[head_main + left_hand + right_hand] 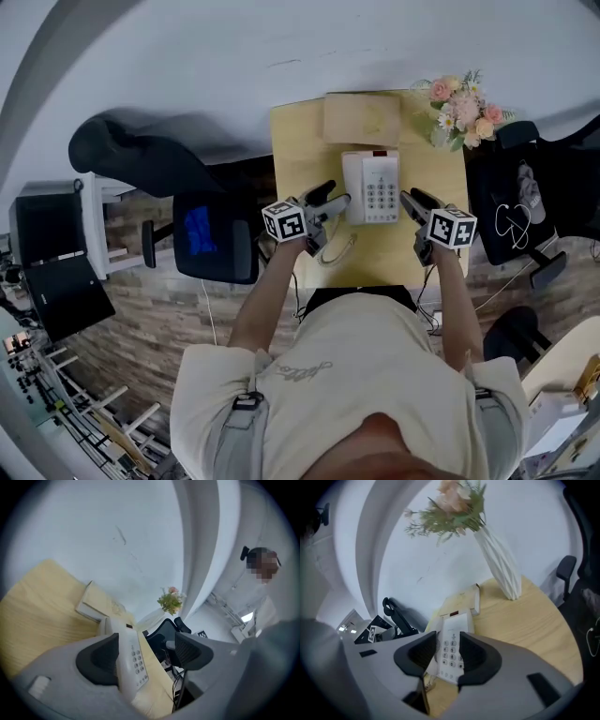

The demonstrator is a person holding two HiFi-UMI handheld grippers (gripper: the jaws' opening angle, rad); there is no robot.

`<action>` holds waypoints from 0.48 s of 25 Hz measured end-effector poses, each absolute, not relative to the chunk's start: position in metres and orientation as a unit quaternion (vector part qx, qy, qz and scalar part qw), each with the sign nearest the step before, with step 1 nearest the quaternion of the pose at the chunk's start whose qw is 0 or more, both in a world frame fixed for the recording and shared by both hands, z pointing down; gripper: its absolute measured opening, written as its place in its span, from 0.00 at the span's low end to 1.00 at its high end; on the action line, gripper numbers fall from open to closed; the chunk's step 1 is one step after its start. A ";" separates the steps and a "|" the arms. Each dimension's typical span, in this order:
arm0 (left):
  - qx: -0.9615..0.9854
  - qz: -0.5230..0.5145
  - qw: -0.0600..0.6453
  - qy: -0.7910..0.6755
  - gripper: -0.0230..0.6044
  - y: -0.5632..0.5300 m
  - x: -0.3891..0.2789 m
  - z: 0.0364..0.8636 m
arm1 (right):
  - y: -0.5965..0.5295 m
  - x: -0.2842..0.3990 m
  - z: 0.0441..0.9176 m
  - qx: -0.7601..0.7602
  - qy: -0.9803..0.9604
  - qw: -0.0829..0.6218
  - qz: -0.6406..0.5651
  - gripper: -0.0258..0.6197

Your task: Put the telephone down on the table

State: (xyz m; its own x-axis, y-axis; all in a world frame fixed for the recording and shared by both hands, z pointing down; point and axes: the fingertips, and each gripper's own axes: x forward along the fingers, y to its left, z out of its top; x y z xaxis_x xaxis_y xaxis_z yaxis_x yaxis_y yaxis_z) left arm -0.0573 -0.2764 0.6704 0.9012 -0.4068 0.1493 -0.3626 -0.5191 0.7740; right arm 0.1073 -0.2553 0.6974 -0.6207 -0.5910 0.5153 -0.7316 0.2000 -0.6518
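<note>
A white telephone [370,187] with a grey keypad lies on the yellow wooden table [300,150], its coiled cord [337,248] trailing toward the near edge. My left gripper [336,195] is at the phone's left side and my right gripper [411,197] at its right side. In the left gripper view the left gripper [147,651] stands wide open; the telephone [130,660] runs close along one pad and the other pad is well apart from it. In the right gripper view the right gripper [447,651] is open, with the telephone [452,641] showing beyond the gap and not pressed by the pads.
A tan closed book [361,117] lies behind the phone. A white vase of pink flowers [464,108] stands at the table's far right corner. Dark office chairs [216,234] flank the table, another chair [516,206] on the right. The white wall [281,47] is behind.
</note>
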 end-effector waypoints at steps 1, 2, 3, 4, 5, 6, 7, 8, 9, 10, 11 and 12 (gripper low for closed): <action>0.882 -0.024 0.421 -0.211 0.65 -0.268 -0.055 0.658 | -0.249 0.103 0.686 0.425 -0.779 0.080 0.454 0.27; 0.892 -0.024 0.406 -0.199 0.65 -0.260 -0.053 0.645 | -0.244 0.098 0.675 0.420 -0.788 0.085 0.443 0.24; 0.899 -0.025 0.392 -0.192 0.65 -0.253 -0.052 0.632 | -0.240 0.094 0.665 0.415 -0.796 0.088 0.431 0.20; 0.905 -0.023 0.379 -0.193 0.65 -0.248 -0.052 0.622 | -0.237 0.090 0.655 0.413 -0.804 0.089 0.419 0.16; 0.908 -0.016 0.367 -0.203 0.65 -0.244 -0.054 0.614 | -0.233 0.087 0.645 0.412 -0.810 0.090 0.408 0.12; 0.910 -0.005 0.354 -0.217 0.62 -0.241 -0.057 0.608 | -0.230 0.086 0.636 0.413 -0.815 0.090 0.397 0.08; 0.910 0.007 0.342 -0.235 0.48 -0.240 -0.061 0.603 | -0.227 0.085 0.627 0.415 -0.819 0.091 0.385 0.04; 0.910 0.015 0.330 -0.252 0.31 -0.240 -0.064 0.598 | -0.226 0.085 0.619 0.416 -0.824 0.092 0.373 0.04; 0.909 0.016 0.320 -0.265 0.17 -0.240 -0.067 0.591 | -0.224 0.085 0.610 0.417 -0.829 0.092 0.362 0.04; 0.911 0.010 0.312 -0.271 0.15 -0.240 -0.069 0.583 | -0.224 0.085 0.601 0.417 -0.833 0.092 0.351 0.04; 0.912 0.001 0.304 -0.274 0.11 -0.239 -0.071 0.572 | -0.223 0.085 0.591 0.416 -0.838 0.091 0.340 0.04; 0.915 -0.005 0.295 -0.276 0.08 -0.238 -0.072 0.562 | -0.222 0.084 0.581 0.415 -0.843 0.091 0.329 0.04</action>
